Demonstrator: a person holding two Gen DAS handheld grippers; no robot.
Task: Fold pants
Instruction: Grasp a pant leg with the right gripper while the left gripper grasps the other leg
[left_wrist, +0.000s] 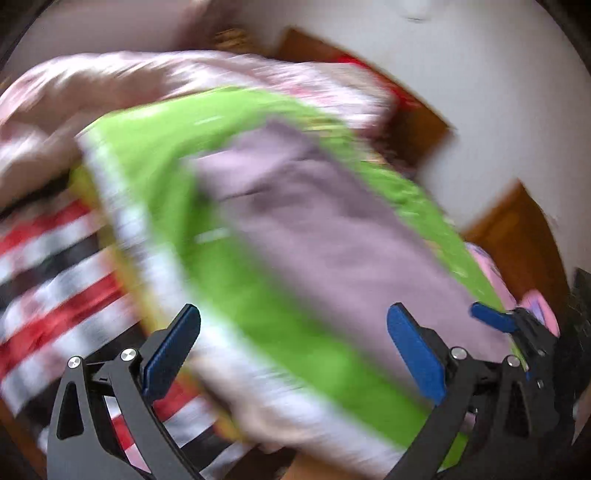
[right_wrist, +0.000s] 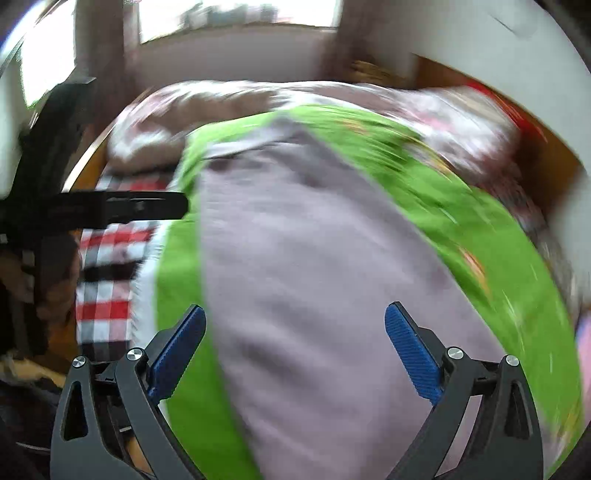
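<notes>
Both views are motion-blurred; detail is soft. Landmark: the green blanket (left_wrist: 229, 206) spread on the bed.

Left of the blanket: red, white and black checked cloth (left_wrist: 55, 266), not mine to handle. My left gripper (left_wrist: 293, 350) hangs over the blanket's near edge, fingers spread wide, nothing between them.

On the blanket, centre: the mauve pants (right_wrist: 314, 258), lying long and mostly flat, far end toward the pink quilt (right_wrist: 229, 99) beyond the blanket.

Right side: my right gripper (right_wrist: 295, 350) sits over the near end of the pants, fingers likewise spread and empty.

Step, as I judge it: reaching for the near end. Do it well by slowing down, pinching both near corners evenly, taking pants only and no blanket, then carrying them level so the fold lands square.
</notes>
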